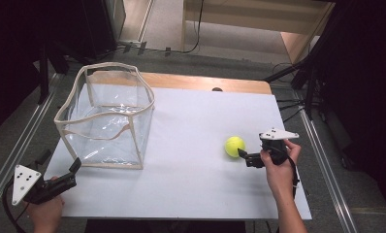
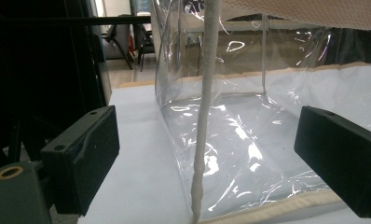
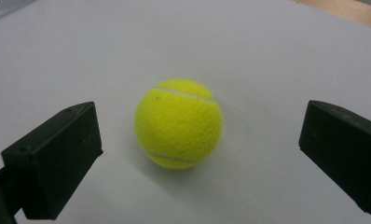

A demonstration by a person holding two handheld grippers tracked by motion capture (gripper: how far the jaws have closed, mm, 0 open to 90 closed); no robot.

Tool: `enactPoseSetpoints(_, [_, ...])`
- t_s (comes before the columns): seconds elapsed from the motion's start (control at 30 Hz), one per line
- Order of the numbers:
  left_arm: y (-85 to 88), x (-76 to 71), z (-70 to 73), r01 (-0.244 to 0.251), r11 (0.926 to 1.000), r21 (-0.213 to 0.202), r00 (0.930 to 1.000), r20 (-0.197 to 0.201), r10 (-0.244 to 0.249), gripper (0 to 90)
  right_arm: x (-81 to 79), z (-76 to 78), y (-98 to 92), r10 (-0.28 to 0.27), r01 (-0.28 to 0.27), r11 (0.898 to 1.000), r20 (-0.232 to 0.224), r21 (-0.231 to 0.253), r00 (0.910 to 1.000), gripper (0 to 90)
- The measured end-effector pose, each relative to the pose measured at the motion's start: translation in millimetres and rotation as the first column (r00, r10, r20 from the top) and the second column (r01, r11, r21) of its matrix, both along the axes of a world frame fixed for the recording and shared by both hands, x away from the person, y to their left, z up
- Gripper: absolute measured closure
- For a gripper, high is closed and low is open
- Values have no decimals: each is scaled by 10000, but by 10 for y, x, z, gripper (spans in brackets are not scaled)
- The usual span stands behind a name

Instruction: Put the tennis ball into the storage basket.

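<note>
A white table (image 1: 191, 145) filled the middle of the high view, with a strip of bare wood along its far edge and dark floor and metal rails on either side. On its left part stood a clear plastic bin (image 1: 106, 119), open at the top, its soft walls edged with cream fabric trim and its rim sagging into a wavy line. In the left gripper view the bin (image 2: 249, 116) stood close ahead, one trimmed vertical corner seam rising between the jaws and the glossy, creased walls spreading away behind it.

The left gripper (image 1: 73, 171) lay low at the near left corner of the table, held in a hand (image 1: 45, 211), pointing at the near left corner of the bin and just short of it. In its own view the left gripper (image 2: 197, 154) had its two black jaws spread wide apart, with nothing clamped between them.

The right gripper (image 1: 243, 155) was held in the person's right hand (image 1: 278, 167) on the right part of the table, its grey plate on top, its jaws aimed leftward. In its own view the right gripper (image 3: 197, 154) was likewise wide open, not touching anything.

A yellow-green tennis ball (image 1: 234, 146) rested on the table, well apart from the bin and just in front of the right gripper's tips. Seen from that gripper, the tennis ball (image 3: 179, 122) sat centred between the open jaws, a little beyond them, white seam showing.
</note>
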State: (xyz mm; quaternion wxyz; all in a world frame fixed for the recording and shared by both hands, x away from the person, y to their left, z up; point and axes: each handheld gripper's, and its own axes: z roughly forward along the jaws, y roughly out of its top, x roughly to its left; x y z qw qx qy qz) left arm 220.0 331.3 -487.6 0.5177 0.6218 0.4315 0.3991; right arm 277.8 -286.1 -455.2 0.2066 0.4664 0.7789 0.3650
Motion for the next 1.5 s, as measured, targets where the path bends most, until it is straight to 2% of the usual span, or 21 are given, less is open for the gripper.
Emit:
enactPoseSetpoints(0.07, [0, 0, 0, 2, 10000, 2, 10000, 0, -2, 69, 31, 6, 22, 103, -103, 9999, -90, -79, 9999, 0])
enactPoseSetpoints(0.13, [0, 1, 0, 8, 10000, 1, 10000, 1, -8, 69, 66, 11, 49, 145, -155, 9996, -387, -249, 9991, 0])
enactPoseSetpoints(0.33, [1, 1, 1, 15, 10000, -11, 10000, -9, -15, 69, 170, 11, 99, 442, -503, 9965, -912, -660, 9949, 0])
enactPoseSetpoints(0.43, [1, 2, 1, 8, 10000, -12, 10000, -10, -8, 69, 216, 16, 133, 485, -587, 9957, -1361, -721, 9895, 0])
enactPoseSetpoints(0.67, [0, 2, 1, 12, 10000, -31, 10000, -7, -12, 69, 328, 6, 199, 764, -991, 9877, -1805, -1206, 9806, 0])
enactPoseSetpoints(0.83, [1, 2, 1, 15, 10000, -35, 10000, -4, -15, 69, 398, -10, 250, 801, -1157, 9824, -2284, -1468, 9703, 0])
enactPoseSetpoints(1.03, [2, 3, 1, 22, 10000, -6, 10000, -17, -22, 69, 494, -32, 295, 754, -1330, 9743, -2935, -1816, 9530, 0])
enactPoseSetpoints(1.23, [1, 2, 1, 34, 10000, -16, 10000, -15, -34, 69, 572, -40, 351, 830, -1568, 9657, -3261, -2070, 9417, 0])
enactPoseSetpoints(1.4, [3, 3, 1, 50, 10000, -54, 10000, 0, -50, 69, 620, -54, 376, 772, -1611, 9622, -3474, -2195, 9345, 0])
enactPoseSetpoints(1.47, [3, 4, 1, 51, 10000, -54, 10000, 1, -51, 69, 637, -55, 377, 761, -1648, 9615, -3633, -2199, 9286, 0])
enactPoseSetpoints(1.5, [3, 4, 1, 51, 10000, -47, 10000, -1, -51, 69, 647, -60, 379, 758, -1635, 9616, -3594, -2204, 9301, 0])
